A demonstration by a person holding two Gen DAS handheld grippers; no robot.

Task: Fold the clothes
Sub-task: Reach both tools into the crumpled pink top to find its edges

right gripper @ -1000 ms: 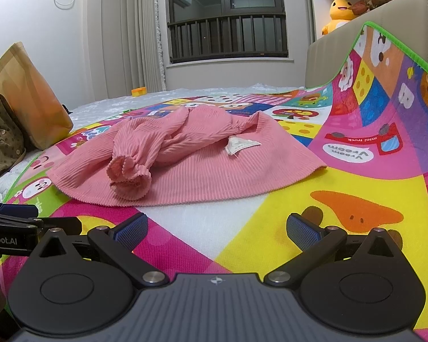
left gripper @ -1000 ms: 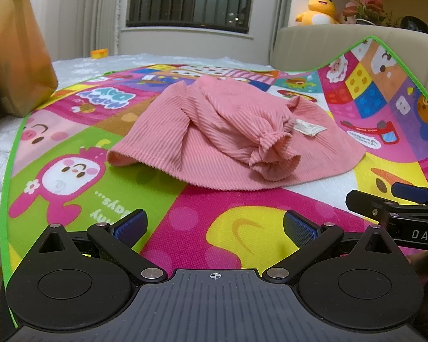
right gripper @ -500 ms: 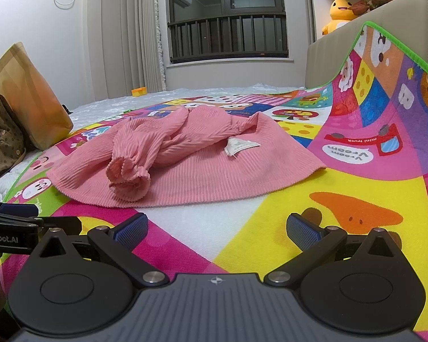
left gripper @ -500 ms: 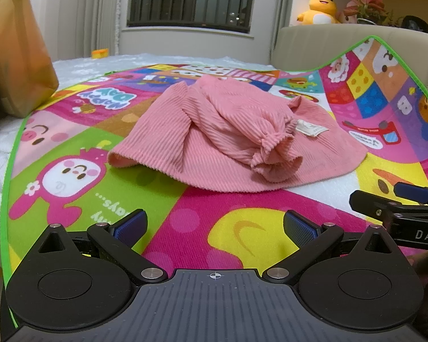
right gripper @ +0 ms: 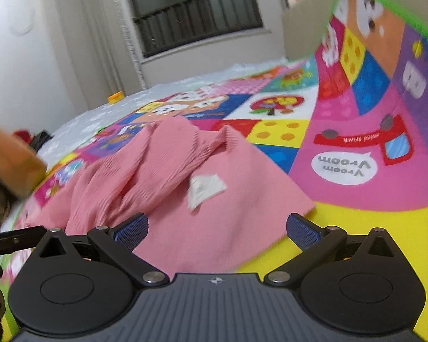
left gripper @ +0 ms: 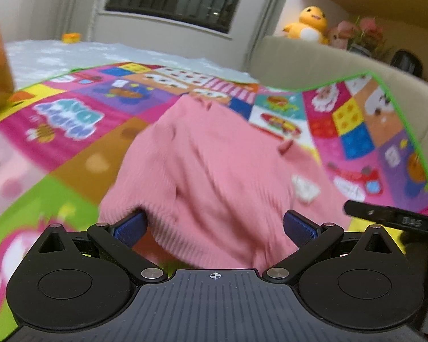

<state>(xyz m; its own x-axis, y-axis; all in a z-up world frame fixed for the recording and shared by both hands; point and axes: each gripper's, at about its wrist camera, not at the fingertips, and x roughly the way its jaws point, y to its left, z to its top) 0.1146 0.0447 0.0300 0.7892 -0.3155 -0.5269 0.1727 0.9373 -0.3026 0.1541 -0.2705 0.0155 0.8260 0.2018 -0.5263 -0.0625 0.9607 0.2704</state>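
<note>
1. Left view: the pink top (left gripper: 214, 176) lies bunched on the bright mat (left gripper: 80, 154) on the bed. The left gripper (left gripper: 214, 225) has its fingers (left gripper: 129, 228) wide apart at the near hem, likely to grab it.
2. Right view: the right gripper (right gripper: 216, 228) is spread wide too, low over the top's (right gripper: 214, 208) near edge, by the white tag (right gripper: 205, 188).
</note>
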